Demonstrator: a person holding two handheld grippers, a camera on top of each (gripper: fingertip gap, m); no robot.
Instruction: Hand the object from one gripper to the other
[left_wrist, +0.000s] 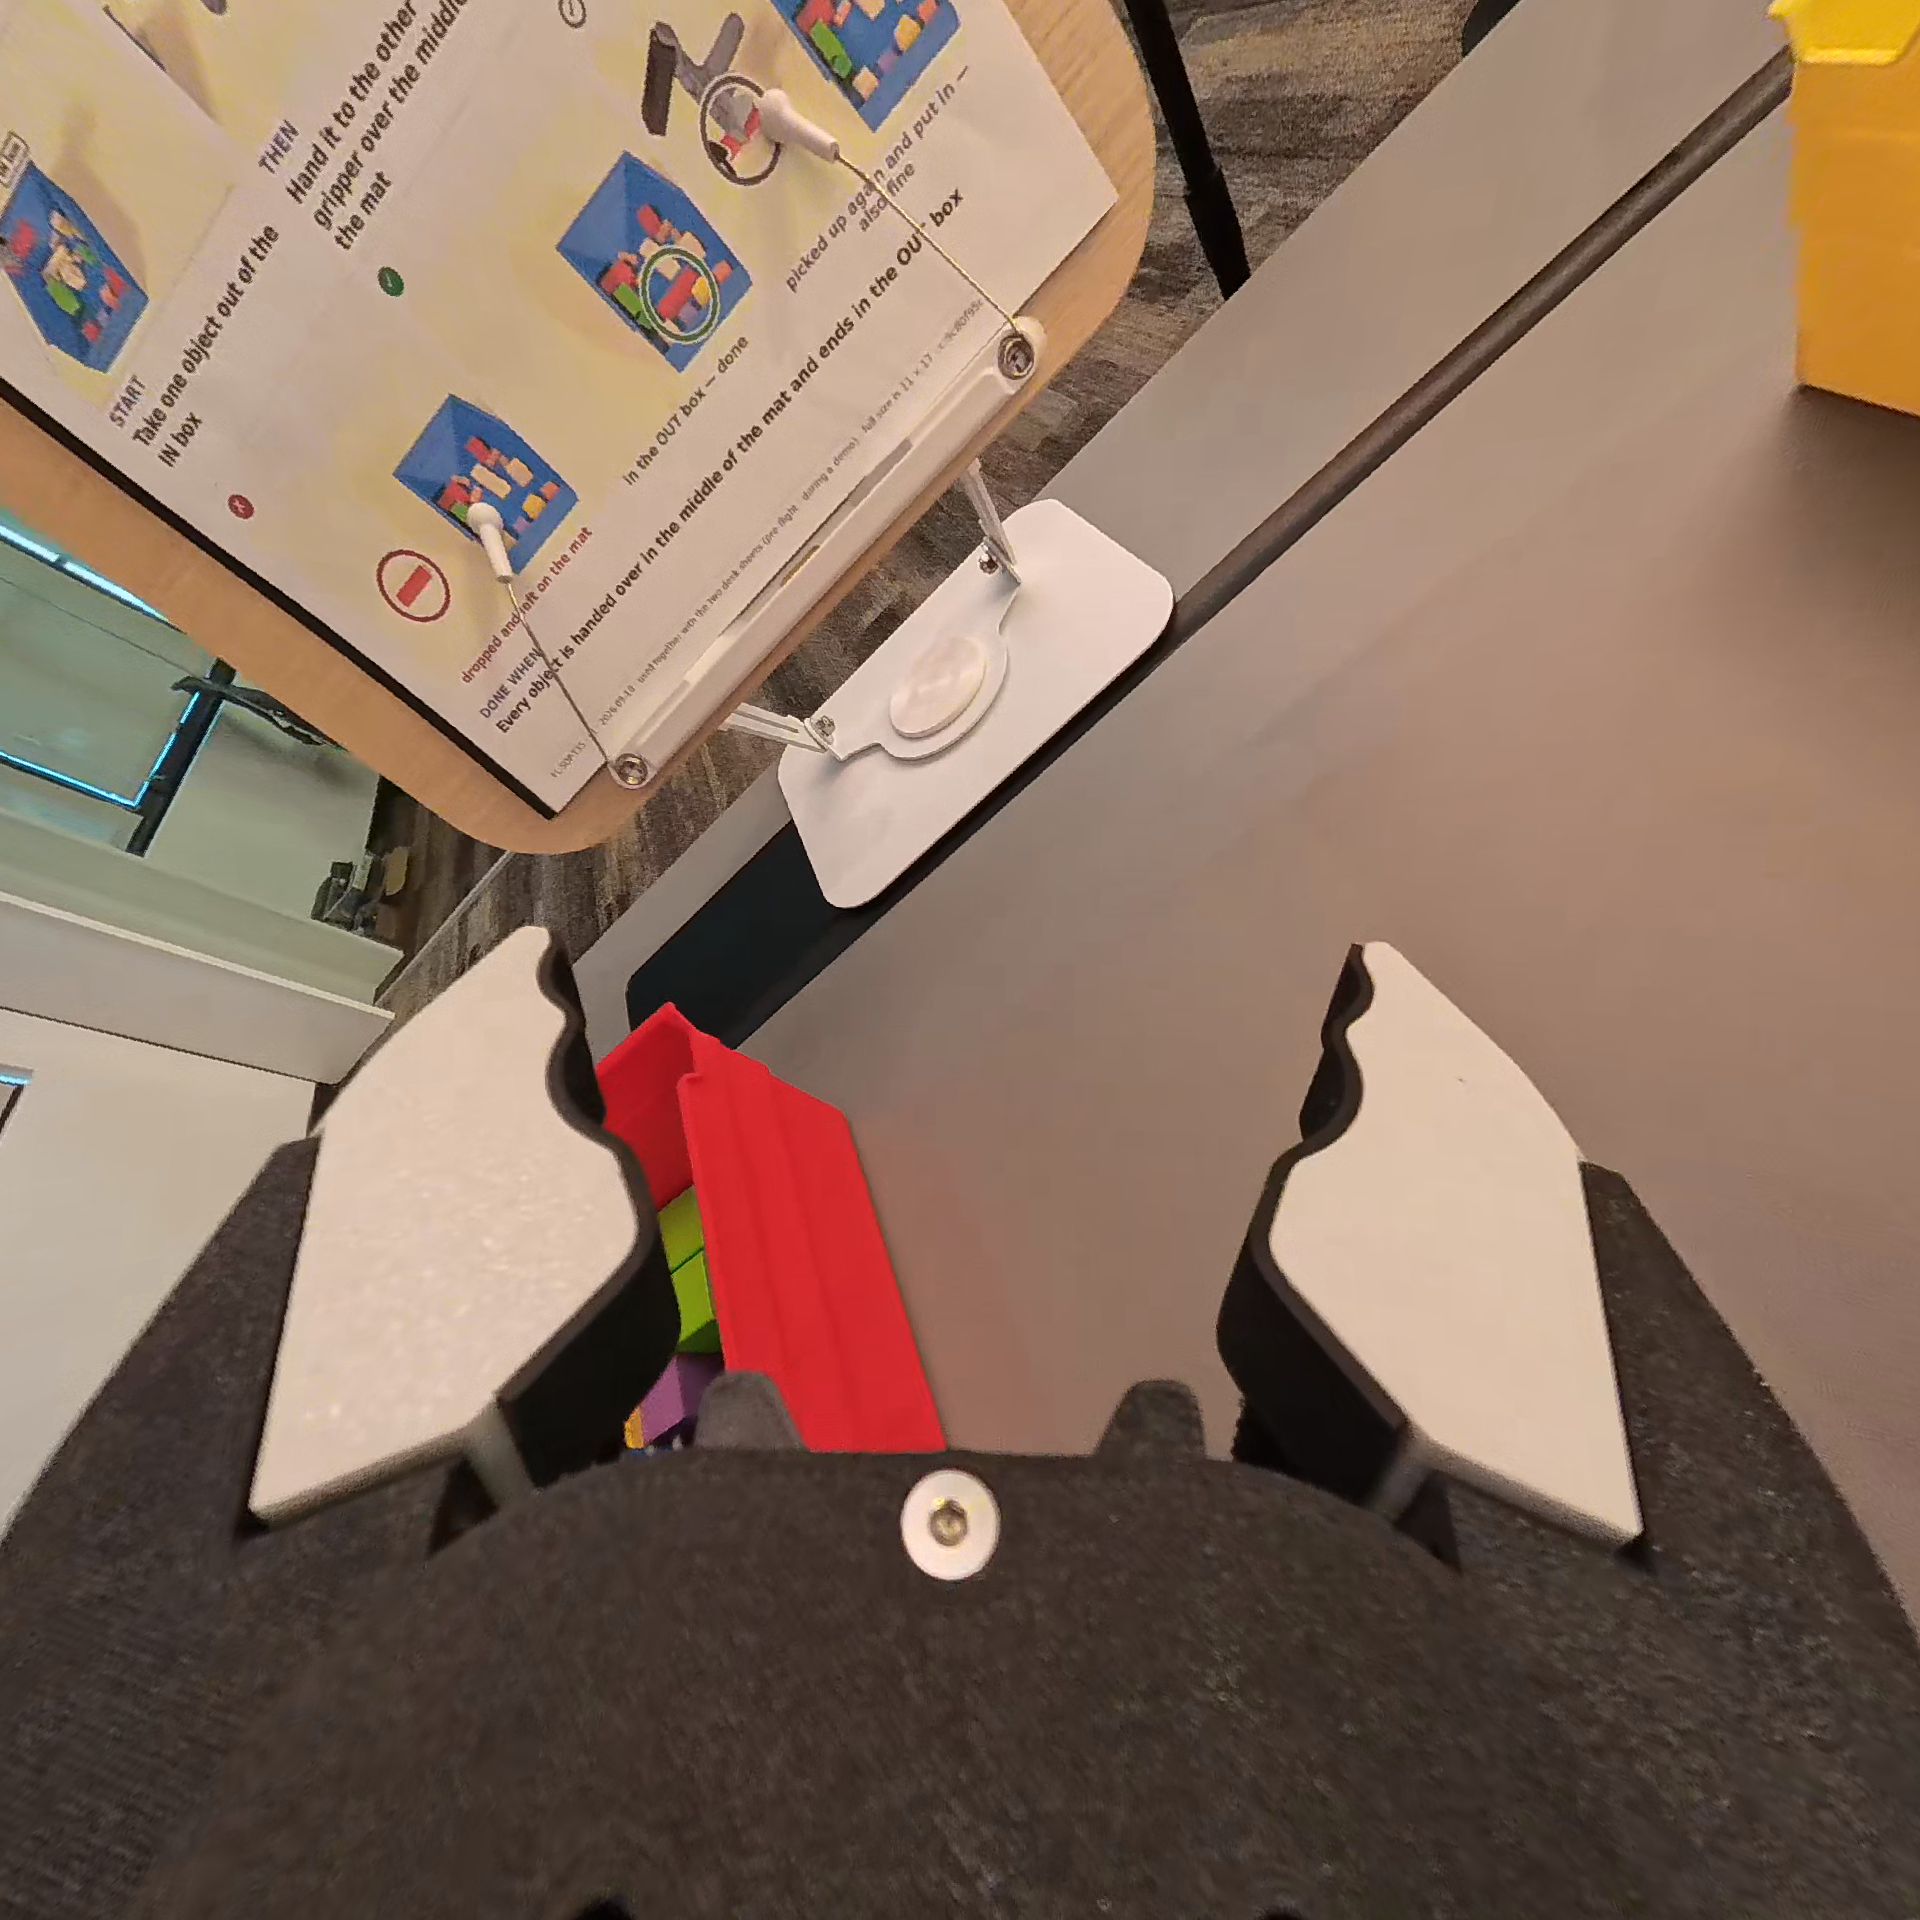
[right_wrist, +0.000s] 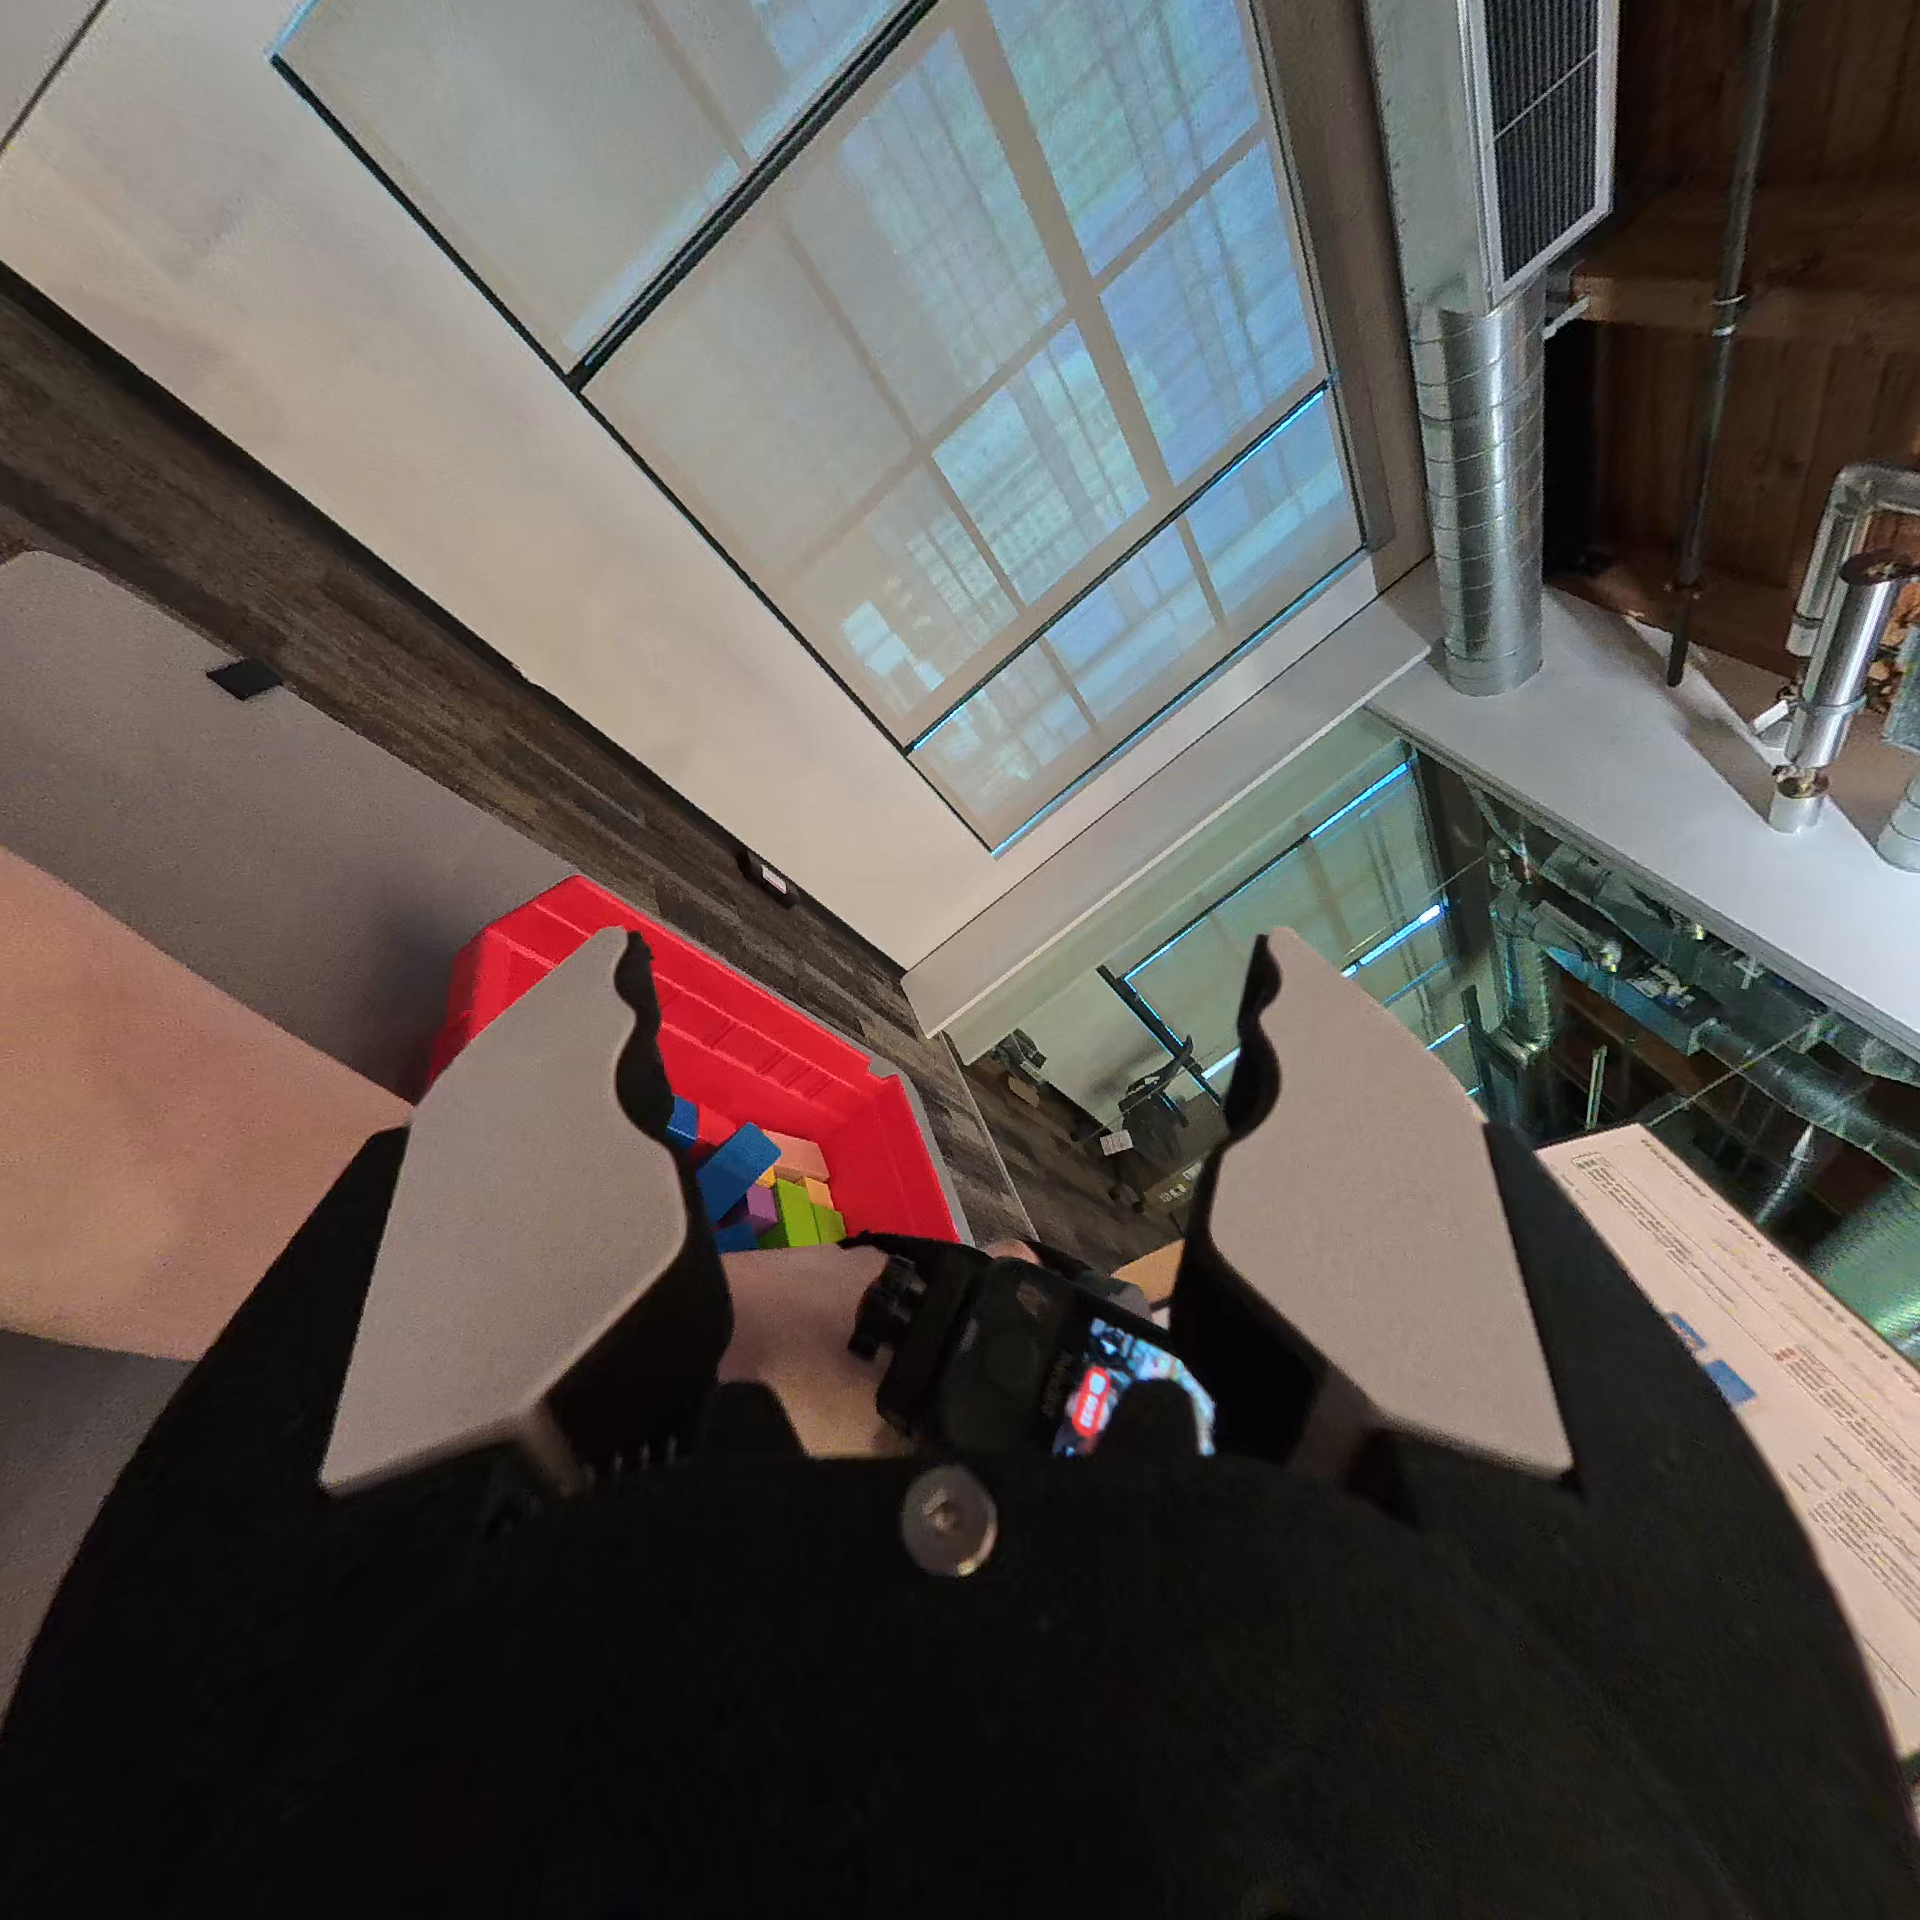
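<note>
Left wrist view: the left gripper (left_wrist: 951, 1039) has its fingers (left_wrist: 457, 1226) spread wide and empty, poised over the grey desk (left_wrist: 1507, 935). Beside the left finger stands a red bin (left_wrist: 790, 1247), its wall seen edge-on; green and purple blocks (left_wrist: 691, 1268) show inside it. Farther off, a white stand (left_wrist: 977, 707) at the desk edge carries a wooden board with a printed instruction sheet (left_wrist: 582, 312), and a yellow bin (left_wrist: 1860, 197) sits at the upper right. Right wrist view: the right gripper (right_wrist: 951, 1029) likewise has its fingers (right_wrist: 530, 1205) spread apart with nothing between them — it is tilted up toward a large window (right_wrist: 935, 416) and metal ducting (right_wrist: 1475, 468). Between the fingers lies the same red bin (right_wrist: 748, 1029), holding the task's objects — blue, green, purple and tan blocks (right_wrist: 774, 1184). Just below it appears the dark body of the other gripper's camera (right_wrist: 997, 1351). No block is held by either gripper.
</note>
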